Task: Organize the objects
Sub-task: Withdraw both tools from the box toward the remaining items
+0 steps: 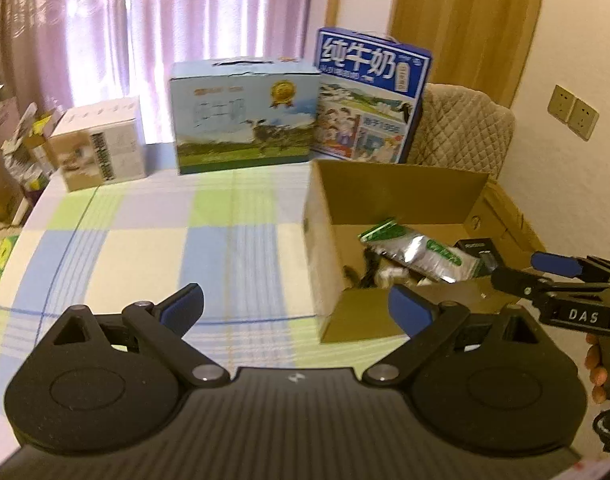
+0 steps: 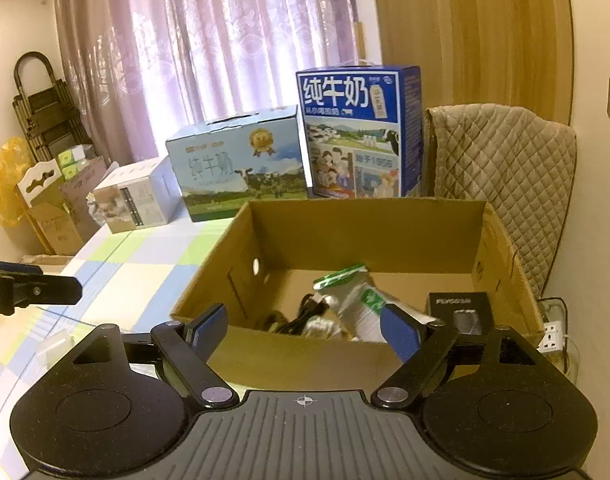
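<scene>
An open cardboard box [image 2: 365, 204] stands on the right part of the checked table; in the left wrist view the cardboard box [image 1: 397, 196] is ahead and to the right. Inside lie a silver-green pouch [image 2: 361, 300], a small black box [image 2: 459, 308] and a black cable [image 2: 305, 316]. My right gripper [image 2: 305, 330] is open and holds nothing, hovering over the box's near wall. My left gripper [image 1: 297, 306] is open and holds nothing, above the tablecloth left of the box. The pouch [image 1: 421, 252] and the right gripper [image 1: 515, 268] also show in the left wrist view.
Two milk cartons [image 1: 245, 116] [image 1: 369, 96] and a white box [image 1: 101, 148] line the table's far edge. A quilted chair [image 2: 505, 172] stands behind the cardboard box. A power strip [image 2: 551, 336] lies to the right. Boxes and bags crowd the floor at left [image 2: 45, 200].
</scene>
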Demonstrator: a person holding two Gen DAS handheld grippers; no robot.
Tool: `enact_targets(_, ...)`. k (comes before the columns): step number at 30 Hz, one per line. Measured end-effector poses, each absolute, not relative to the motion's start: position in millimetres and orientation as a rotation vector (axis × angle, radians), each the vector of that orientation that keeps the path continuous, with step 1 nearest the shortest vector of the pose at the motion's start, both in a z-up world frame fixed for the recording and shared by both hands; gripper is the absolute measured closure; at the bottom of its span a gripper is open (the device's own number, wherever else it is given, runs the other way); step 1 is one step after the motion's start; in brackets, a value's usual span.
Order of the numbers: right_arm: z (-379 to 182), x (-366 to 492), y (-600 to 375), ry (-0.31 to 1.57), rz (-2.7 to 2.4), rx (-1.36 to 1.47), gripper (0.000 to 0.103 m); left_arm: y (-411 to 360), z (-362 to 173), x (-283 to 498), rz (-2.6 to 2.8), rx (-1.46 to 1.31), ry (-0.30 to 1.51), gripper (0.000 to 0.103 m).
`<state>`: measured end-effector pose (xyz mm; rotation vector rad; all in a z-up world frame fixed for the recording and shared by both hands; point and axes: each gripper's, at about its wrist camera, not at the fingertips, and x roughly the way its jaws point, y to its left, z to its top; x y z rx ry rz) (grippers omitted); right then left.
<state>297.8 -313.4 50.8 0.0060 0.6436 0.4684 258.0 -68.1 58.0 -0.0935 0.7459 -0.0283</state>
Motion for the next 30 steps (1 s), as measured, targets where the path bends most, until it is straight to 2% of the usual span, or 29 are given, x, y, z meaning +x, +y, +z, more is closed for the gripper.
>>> enact_targets(13,38,270,-269,0.712,0.531,-0.003,0.022,-11,43,216,0.028,-0.117,0.798,0.005)
enact_targets(30,11,247,-216,0.796,0.616,-0.037,0.022,19,8,185,0.038,-0.089,0.893,0.004)
